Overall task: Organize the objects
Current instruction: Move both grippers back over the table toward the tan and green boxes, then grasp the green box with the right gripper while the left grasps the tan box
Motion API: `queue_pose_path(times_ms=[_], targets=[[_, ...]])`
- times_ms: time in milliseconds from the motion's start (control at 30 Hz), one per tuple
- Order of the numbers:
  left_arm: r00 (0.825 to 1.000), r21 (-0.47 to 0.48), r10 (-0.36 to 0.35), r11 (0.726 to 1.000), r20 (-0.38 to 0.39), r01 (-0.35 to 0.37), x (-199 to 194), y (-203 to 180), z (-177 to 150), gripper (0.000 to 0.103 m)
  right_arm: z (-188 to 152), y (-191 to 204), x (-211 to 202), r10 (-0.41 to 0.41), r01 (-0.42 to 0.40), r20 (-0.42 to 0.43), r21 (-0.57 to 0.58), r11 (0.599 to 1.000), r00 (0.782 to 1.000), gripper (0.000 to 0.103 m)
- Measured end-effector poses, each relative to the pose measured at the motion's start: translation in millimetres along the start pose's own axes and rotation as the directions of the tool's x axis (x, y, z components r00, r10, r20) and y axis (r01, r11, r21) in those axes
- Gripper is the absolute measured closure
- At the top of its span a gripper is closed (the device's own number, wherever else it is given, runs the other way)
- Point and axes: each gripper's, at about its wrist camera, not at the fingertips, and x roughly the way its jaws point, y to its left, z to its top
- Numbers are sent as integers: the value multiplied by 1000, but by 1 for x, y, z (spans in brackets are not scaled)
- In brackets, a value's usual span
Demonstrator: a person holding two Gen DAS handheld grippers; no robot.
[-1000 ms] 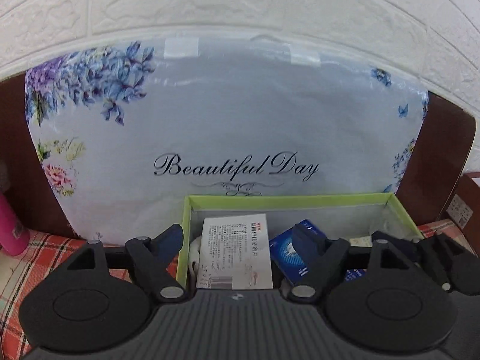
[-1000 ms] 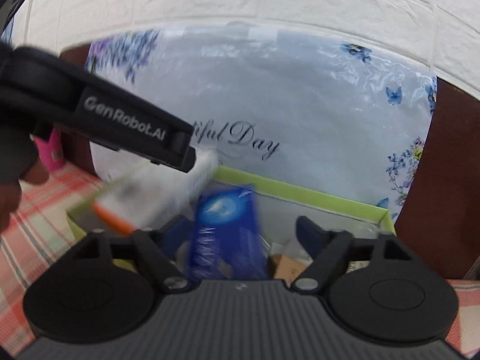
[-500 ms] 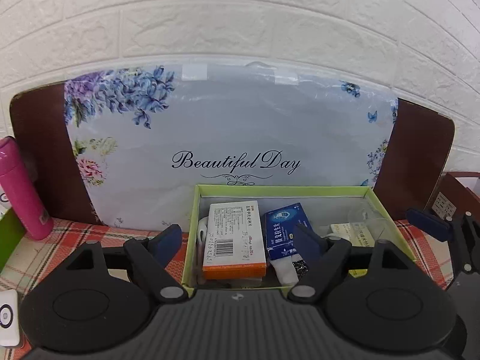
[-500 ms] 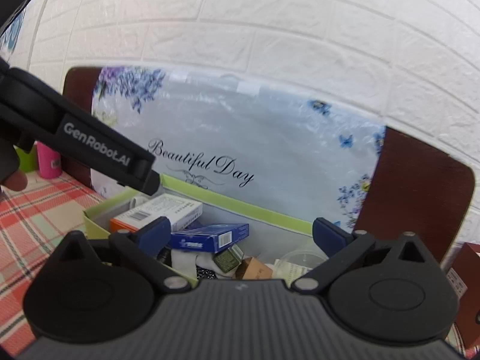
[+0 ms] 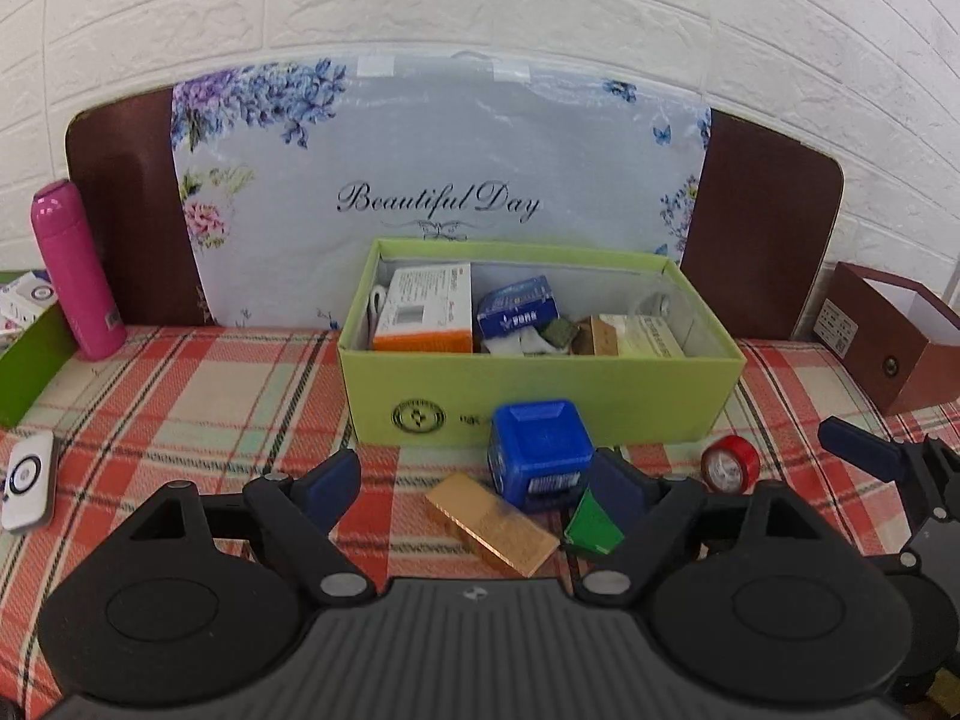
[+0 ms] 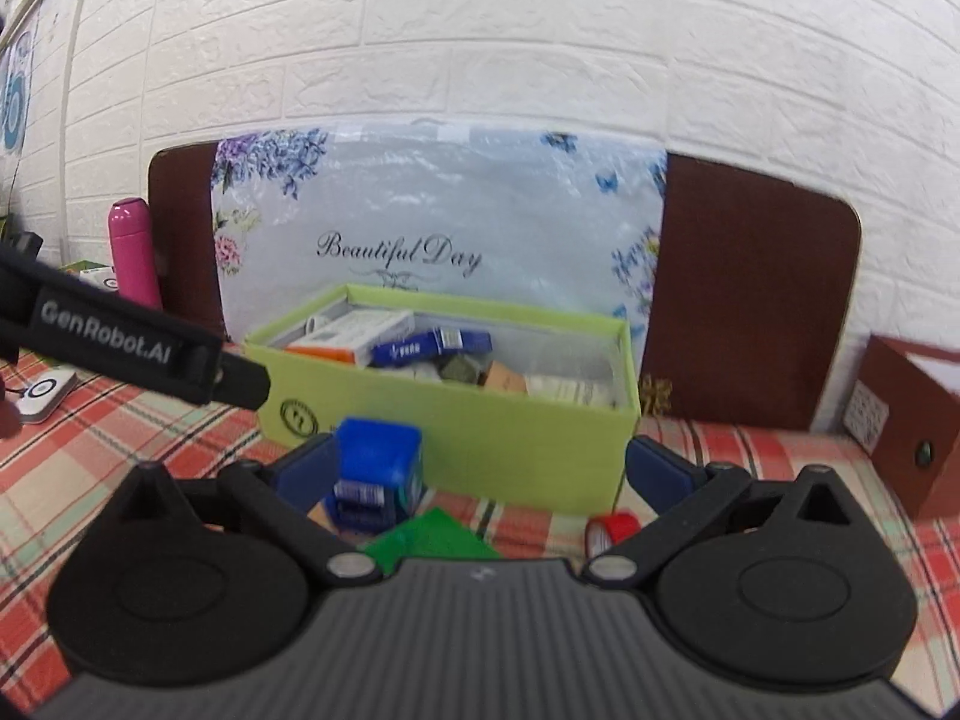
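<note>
Red, cream and green plaid cloth covers the tabletop (image 5: pixel 180 402), which runs back to a white brick wall. Along the rear edge a brown board (image 5: pixel 762 228) leans on the wall, with a floral bag (image 5: pixel 432 180) reading "Beautiful Day" in front of it. Just before the bag, near the middle of the rear edge, sits the open lime-green box (image 5: pixel 540 396), holding a white and orange carton (image 5: pixel 423 306), a blue carton (image 5: pixel 519 306) and other small packs. A brown box (image 5: pixel 900 348) stands toward the right edge; a pink bottle (image 5: pixel 72 270) stands upright near the rear left corner, beside a green box (image 5: pixel 30 360).

Before the lime-green box's front wall sits a blue cube-shaped case (image 5: pixel 540 450), close to the wall; whether they touch I cannot tell. Ahead of it lie a gold bar-shaped pack (image 5: pixel 489 522) and a green triangular piece (image 5: pixel 591 525). A red tape roll (image 5: pixel 729 465) lies to the right, and a white device (image 5: pixel 27 480) lies at the left edge.

The left tool (image 5: pixel 474 486) has its fingers spread apart, holding nothing. The right tool (image 6: pixel 480 468) also stands wide apart and empty.
</note>
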Motion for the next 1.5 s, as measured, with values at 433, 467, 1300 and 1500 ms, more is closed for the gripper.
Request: queue_pose_path(times_ms=[433,467,1300,1500], targets=[[990,-122,-3,992,-138,-14,22,8,-51,17,-52,-12,-11,-14,25,-123,86,996,992,0],[990,-126,0,992,-144,-19,24,8,-52,17,-55,-13,-10,-13,25,-132,93,995,991,0],[986,-186,10,982,-169,-42,73,28,-50,40,-66,-6,11,62,-52,-165,68,996,984,0],[985,-181,19,982,-171,-50,62,45,-58,40,-47,-1,64,166,-184,-155,-109,977,974,0]])
